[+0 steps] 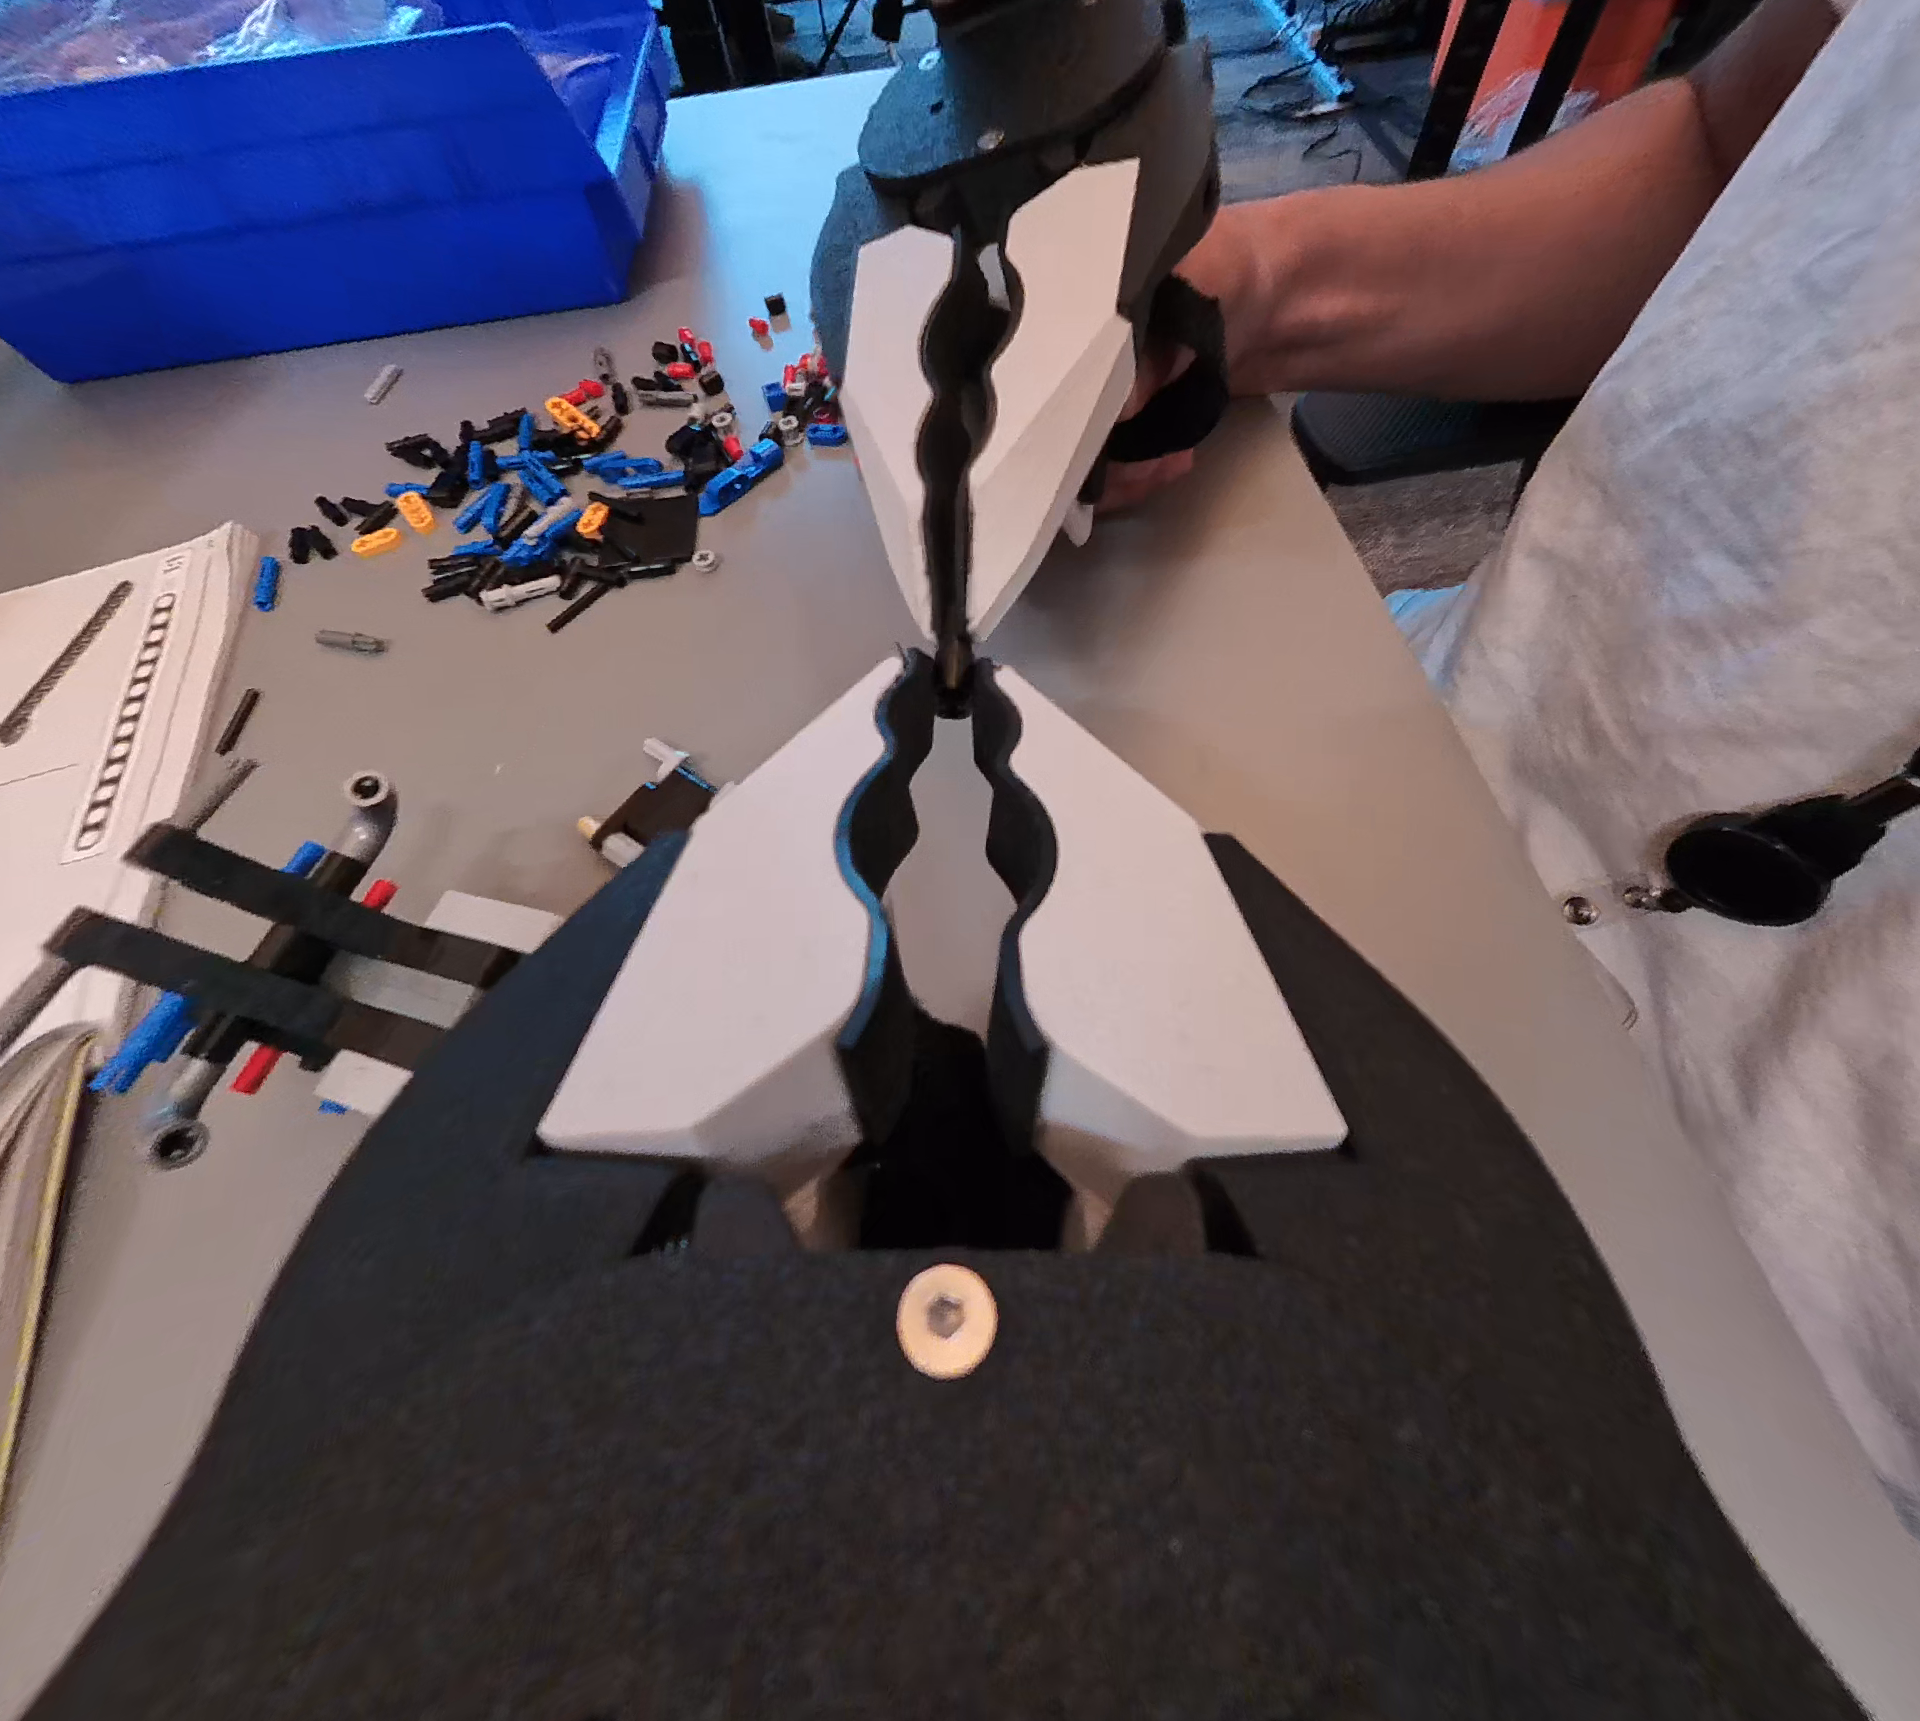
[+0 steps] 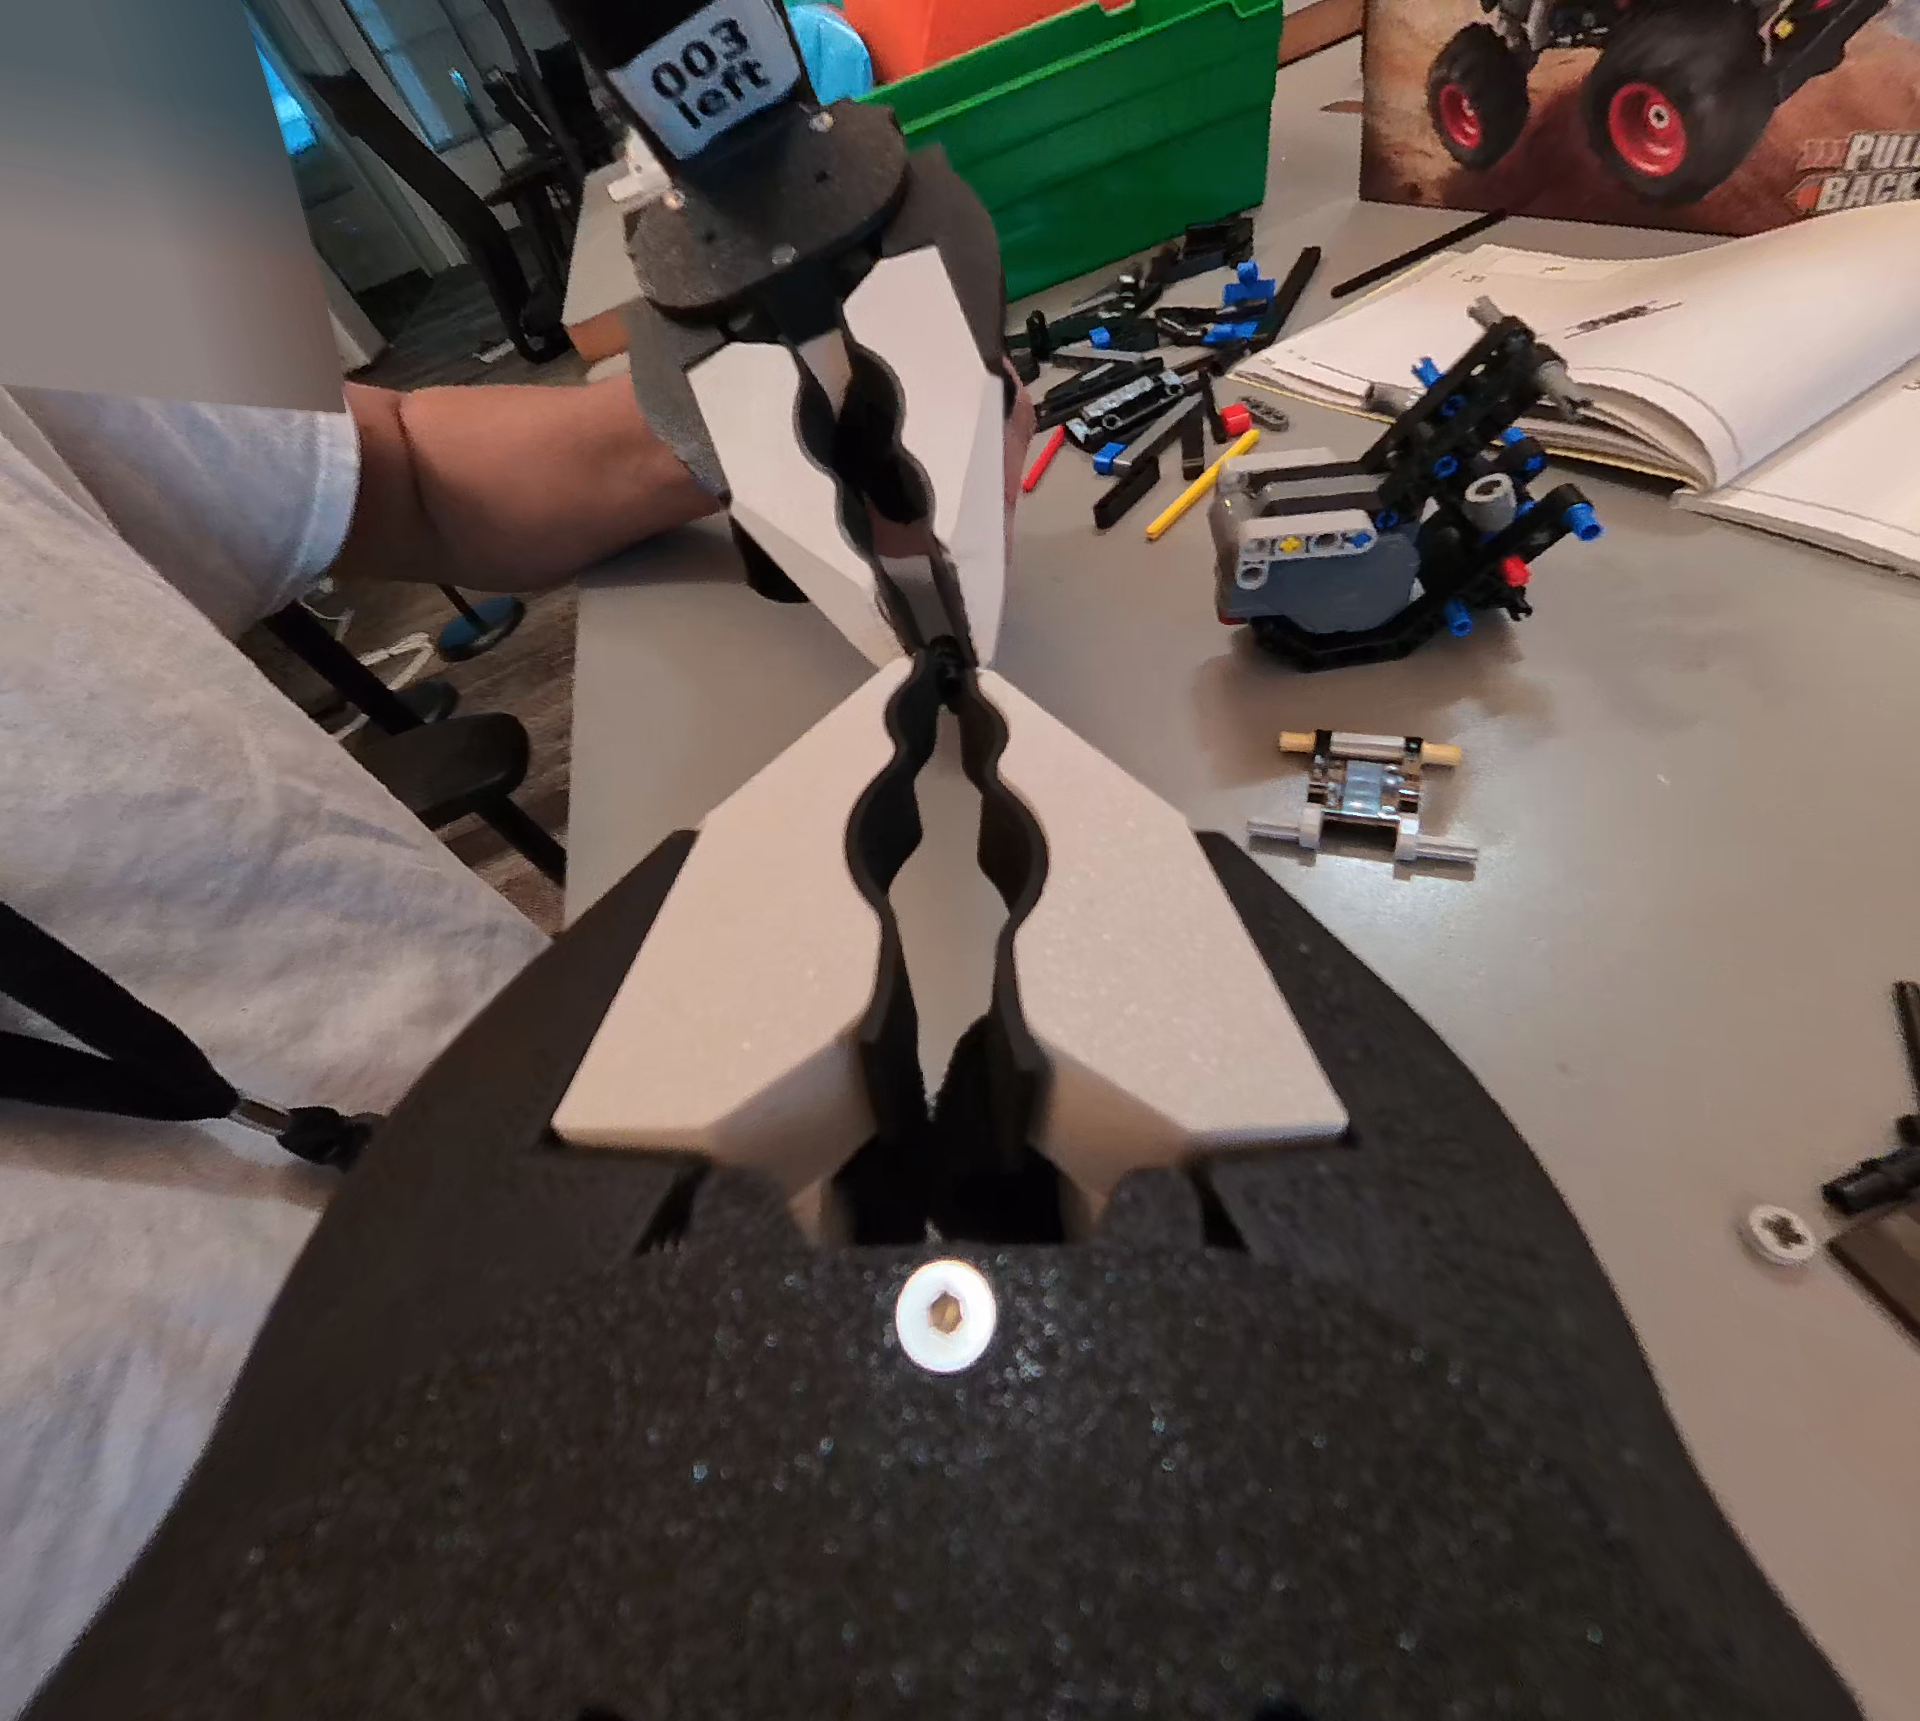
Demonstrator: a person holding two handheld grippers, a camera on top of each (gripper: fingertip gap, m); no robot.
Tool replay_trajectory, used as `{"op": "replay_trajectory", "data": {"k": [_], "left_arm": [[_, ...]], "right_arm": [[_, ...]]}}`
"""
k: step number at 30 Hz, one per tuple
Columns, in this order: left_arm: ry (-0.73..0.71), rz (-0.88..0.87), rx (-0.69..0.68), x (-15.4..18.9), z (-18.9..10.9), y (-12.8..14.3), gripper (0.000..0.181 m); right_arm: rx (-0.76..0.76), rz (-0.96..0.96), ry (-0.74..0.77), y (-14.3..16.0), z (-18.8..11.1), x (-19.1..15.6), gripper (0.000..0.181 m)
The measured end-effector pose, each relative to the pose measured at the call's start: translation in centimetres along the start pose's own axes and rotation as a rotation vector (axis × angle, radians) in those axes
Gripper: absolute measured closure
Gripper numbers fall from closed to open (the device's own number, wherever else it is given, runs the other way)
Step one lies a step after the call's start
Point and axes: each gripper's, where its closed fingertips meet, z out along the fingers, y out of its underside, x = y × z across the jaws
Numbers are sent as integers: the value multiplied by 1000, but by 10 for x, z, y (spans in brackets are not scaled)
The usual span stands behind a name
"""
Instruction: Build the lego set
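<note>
The left gripper and right gripper meet tip to tip, both pinched on one small black pin — light, rigid, slippery. Loose parts lie at ten o'clock; grip its ends — judged.

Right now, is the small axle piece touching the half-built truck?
Apart. The right wrist view shows bare table between the small axle piece and the half-built truck.
</note>
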Motion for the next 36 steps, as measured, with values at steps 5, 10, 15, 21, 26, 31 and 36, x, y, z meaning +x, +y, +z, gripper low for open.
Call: {"op": "replay_trajectory", "data": {"k": [5, 10, 15, 21, 26, 31, 36], "left_arm": [[-23, 10, -4, -2, 2, -1, 176], [-38, -4, 127, 0, -4, -27, 176], [-59, -37, 242, 1, -9, -44, 176], [-78, -43, 228, -5, -10, -39, 176], [-319, 193, 81, -28, -9, -21, 176], [-605, 381, -122, -61, -17, -2, 176], [-671, 589, -259, -60, -10, 9, 175]], "right_arm": [[5, 2, 6, -1, -1, 1, 178], [136, 56, -88, -24, -13, -9, 178], [220, 136, -172, -37, -19, -14, 178], [202, 120, -111, -32, -16, -6, 177], [230, 121, 57, -34, -23, 22, 170], [339, 74, 396, -44, -59, 70, 163], [287, 67, 422, -36, -53, 73, 161]]}}
